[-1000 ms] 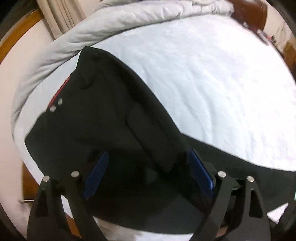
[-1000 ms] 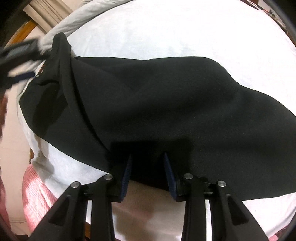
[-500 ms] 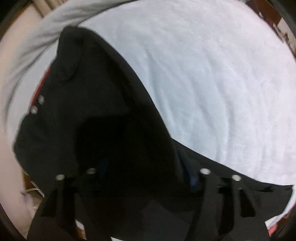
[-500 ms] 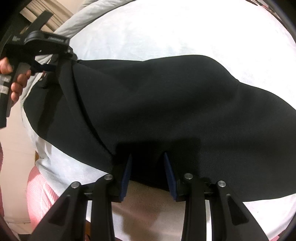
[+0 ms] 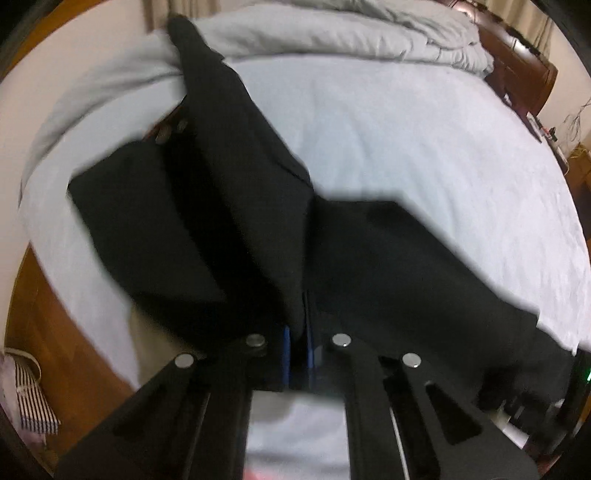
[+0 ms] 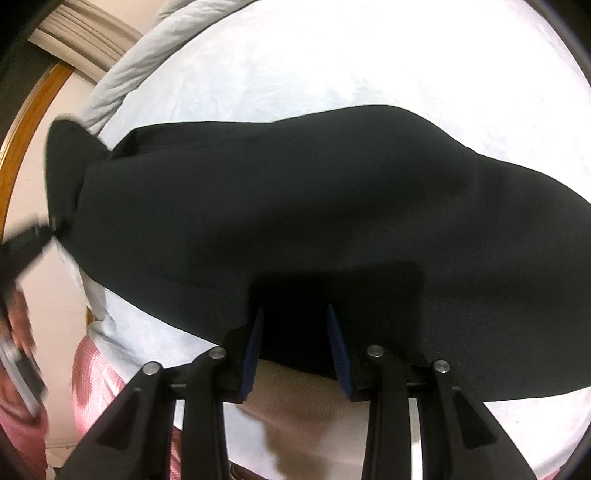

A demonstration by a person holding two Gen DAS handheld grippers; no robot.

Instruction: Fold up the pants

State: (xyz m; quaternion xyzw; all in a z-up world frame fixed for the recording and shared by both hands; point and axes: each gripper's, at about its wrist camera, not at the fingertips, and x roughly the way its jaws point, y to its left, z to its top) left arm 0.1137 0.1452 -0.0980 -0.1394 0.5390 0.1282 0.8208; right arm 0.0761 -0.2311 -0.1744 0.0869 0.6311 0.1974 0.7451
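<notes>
Black pants lie on the white sheet of the bed, spread out ahead of both sets of fingers.

Left gripper: the blue-padded fingers are drawn almost together, pinching a raised fold of the black cloth. The fold runs up and away from the fingers to a peak at the far left, near the rumpled grey duvet. To the left of the fingers a flatter panel of the pants rests on the sheet. To their right a long stretch of black fabric trails toward the bed's near edge. Two small metal fasteners show on the cloth beyond the fingers, blurred; probably snaps or buttons.

Right gripper: fingers spread apart, with the near hem of the pants lying between them. Whether the pads touch the cloth cannot be told from this view. The fabric domes up broadly ahead of the fingers. Far left of them, the left gripper and the hand holding it appear, motion-blurred, at a lifted corner of the pants.

Wooden bed frame visible left of the left fingers.
</notes>
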